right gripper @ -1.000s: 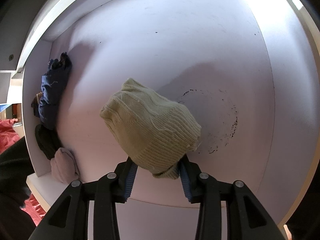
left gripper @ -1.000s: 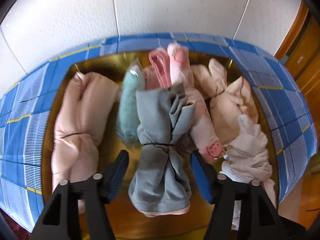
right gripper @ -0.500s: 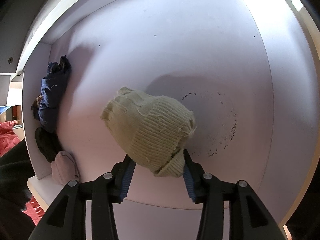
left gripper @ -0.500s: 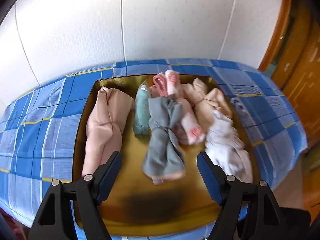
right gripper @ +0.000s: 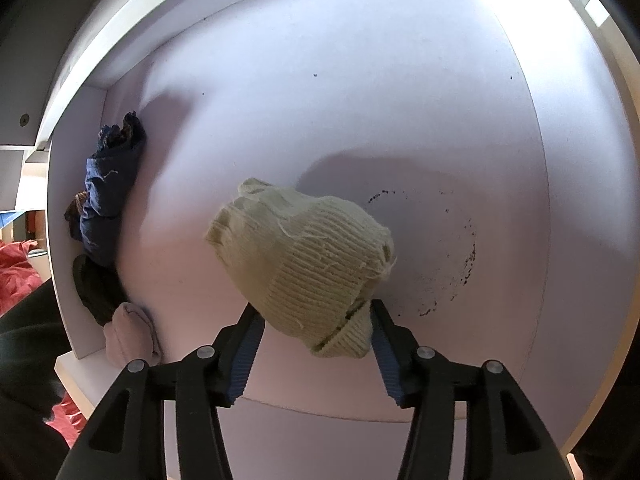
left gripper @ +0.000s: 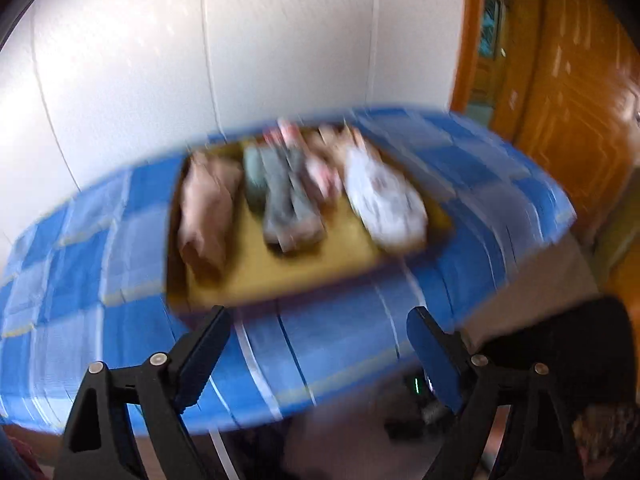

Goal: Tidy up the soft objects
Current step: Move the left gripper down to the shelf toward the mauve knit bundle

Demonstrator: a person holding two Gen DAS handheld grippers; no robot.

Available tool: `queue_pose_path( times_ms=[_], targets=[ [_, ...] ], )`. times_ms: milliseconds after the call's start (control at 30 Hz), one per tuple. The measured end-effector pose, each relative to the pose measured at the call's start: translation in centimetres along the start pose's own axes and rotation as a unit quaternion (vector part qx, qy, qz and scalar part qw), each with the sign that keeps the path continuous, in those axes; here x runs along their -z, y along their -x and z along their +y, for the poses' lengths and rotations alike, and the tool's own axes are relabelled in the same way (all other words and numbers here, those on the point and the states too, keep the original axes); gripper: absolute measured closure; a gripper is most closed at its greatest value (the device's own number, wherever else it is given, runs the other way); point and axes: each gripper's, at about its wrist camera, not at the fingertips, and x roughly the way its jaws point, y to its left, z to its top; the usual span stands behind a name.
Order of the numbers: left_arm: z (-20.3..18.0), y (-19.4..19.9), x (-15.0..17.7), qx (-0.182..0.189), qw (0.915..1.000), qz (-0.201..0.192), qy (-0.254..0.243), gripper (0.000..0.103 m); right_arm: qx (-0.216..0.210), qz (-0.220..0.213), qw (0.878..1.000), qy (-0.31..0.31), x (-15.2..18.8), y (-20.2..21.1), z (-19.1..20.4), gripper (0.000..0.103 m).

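Blue-checked cloth covers the table (left gripper: 100,312), and on it at 12 o'clock from the left tongs (left gripper: 316,356) sits a golden tray (left gripper: 320,268) of blurred soft bundles: pink (left gripper: 204,216), grey (left gripper: 288,204) and white (left gripper: 384,200); these tongs have just been opening and gape wide on nothing. White drawer (right gripper: 360,100) lies under the right tongs (right gripper: 316,344), whose jaws have just been opening, with the yellow-green knit sock roll (right gripper: 304,260) lying between them, the left pad apart from it. Dark blue bundle (right gripper: 108,188) hugs the wall at 9 o'clock.
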Motion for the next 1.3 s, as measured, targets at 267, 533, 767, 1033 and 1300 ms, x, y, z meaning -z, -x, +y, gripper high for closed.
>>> queue_pose_path(
  times_ms=[267,533,767,1033,1300],
  targets=[
    [-0.7,-5.4,10.0,0.028,0.9892,0.143,-0.008,0.013,-0.006,-0.039,0.999,0.005,-0.1,1.3,0.6,0.042],
    [-0.5,-11.9,16.4,-0.015,0.9634,0.265,-0.039,0.013,0.052,-0.034,0.995,0.079,-0.1,0.0,3.3,0.042],
    [0.5,-14.7,19.8,-0.039,0.9388,0.339,-0.049,0.013,0.064,-0.023,0.992,0.106,0.2,-0.7,4.2,0.064],
    [0.4,-19.2,23.5,-0.045,0.8797,0.473,-0.011,0.013,0.058,-0.024,0.995,0.074,0.4,-0.4,3.2,0.064],
    [2.2,-22.0,26.3,-0.044,0.8364,0.534,0.116,0.013,0.054,-0.023,0.997,0.054,0.4,-0.6,3.3,0.064]
  ],
)
